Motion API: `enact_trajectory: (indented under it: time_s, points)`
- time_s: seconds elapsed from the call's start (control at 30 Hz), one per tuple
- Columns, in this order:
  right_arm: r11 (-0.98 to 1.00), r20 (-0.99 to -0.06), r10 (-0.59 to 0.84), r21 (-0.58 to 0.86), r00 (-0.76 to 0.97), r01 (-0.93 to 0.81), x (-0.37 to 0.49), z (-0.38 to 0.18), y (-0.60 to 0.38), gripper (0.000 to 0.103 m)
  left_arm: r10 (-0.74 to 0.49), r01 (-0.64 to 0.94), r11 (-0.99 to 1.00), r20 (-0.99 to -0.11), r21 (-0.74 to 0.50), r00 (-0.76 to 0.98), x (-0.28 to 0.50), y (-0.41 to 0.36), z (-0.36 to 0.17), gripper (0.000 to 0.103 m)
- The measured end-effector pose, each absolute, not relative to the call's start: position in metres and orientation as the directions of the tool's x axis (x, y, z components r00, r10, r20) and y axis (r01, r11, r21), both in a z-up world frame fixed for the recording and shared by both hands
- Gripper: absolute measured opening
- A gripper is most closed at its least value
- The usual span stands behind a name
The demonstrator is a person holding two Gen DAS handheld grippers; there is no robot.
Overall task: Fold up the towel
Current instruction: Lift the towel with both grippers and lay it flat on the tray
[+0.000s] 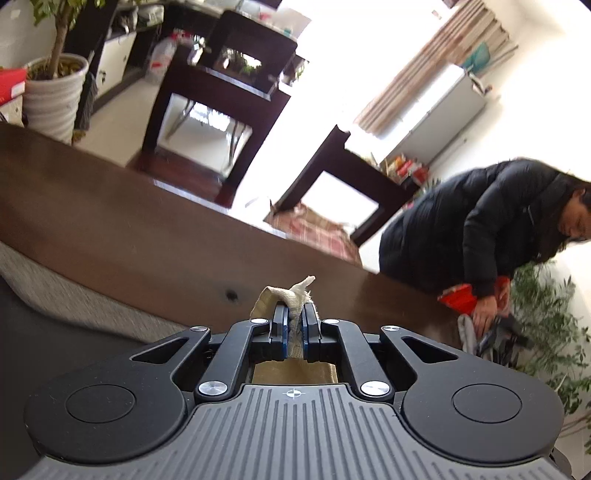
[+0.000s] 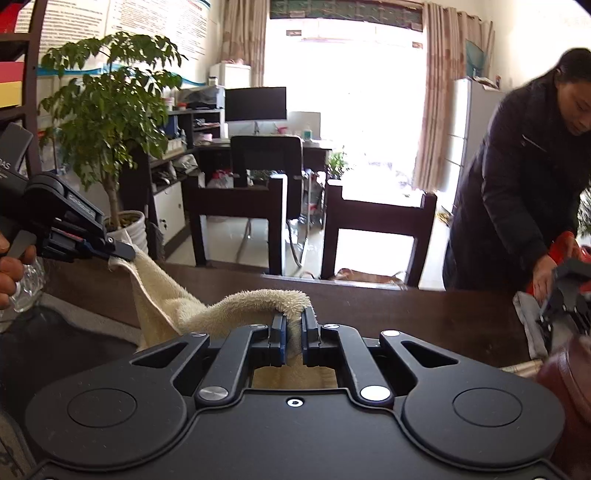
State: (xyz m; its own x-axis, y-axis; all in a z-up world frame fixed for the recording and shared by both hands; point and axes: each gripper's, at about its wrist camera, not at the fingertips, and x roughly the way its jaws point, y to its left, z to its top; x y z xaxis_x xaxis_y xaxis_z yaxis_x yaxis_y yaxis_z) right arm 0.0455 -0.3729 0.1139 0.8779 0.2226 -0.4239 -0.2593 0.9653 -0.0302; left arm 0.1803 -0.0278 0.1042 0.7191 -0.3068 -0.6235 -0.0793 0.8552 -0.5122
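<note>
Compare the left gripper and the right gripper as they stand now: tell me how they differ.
The left gripper stands higher, above the table's far edge; the right gripper sits lower, nearer the dark table.
The left gripper pinches a corner of the cream towel, which hangs down from it; at the right gripper the towel arches over the jaws.
Shared: both are black, blue-padded, and shut on the same towel.

Only the white letters "AS" can be read, on the dark body of the left gripper (image 2: 123, 253) at the right wrist view's left edge. The wall posters (image 2: 155, 22) above the potted plant (image 2: 107, 110) carry print too small to read.
</note>
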Motion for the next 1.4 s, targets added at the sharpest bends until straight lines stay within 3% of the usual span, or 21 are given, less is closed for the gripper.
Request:
enact_trajectory:
  time_s: [0.37, 0.63, 1.4]
  points:
    - [0.952, -0.32, 0.265, -0.061, 0.909, -0.299, 0.1, 0.161, -0.321, 0.008, -0.204, -0.101, 0.872, -0.543, -0.479, 0.815, 0.204, 0.04, 0.184, 0.007]
    - [0.941, -0.262, 0.292, -0.096, 0.92, -0.326, 0.116, 0.183, -0.298, 0.008, -0.162, -0.103, 0.88, -0.496, -0.464, 0.853, 0.194, 0.076, 0.207, 0.007]
    - [0.83, -0.577, 0.387, -0.122, 0.719, -0.544, -0.024, 0.082, -0.285, 0.008, -0.18, -0.195, 0.898, -0.734, -0.395, 0.655, 0.007, 0.088, 0.057, 0.007]
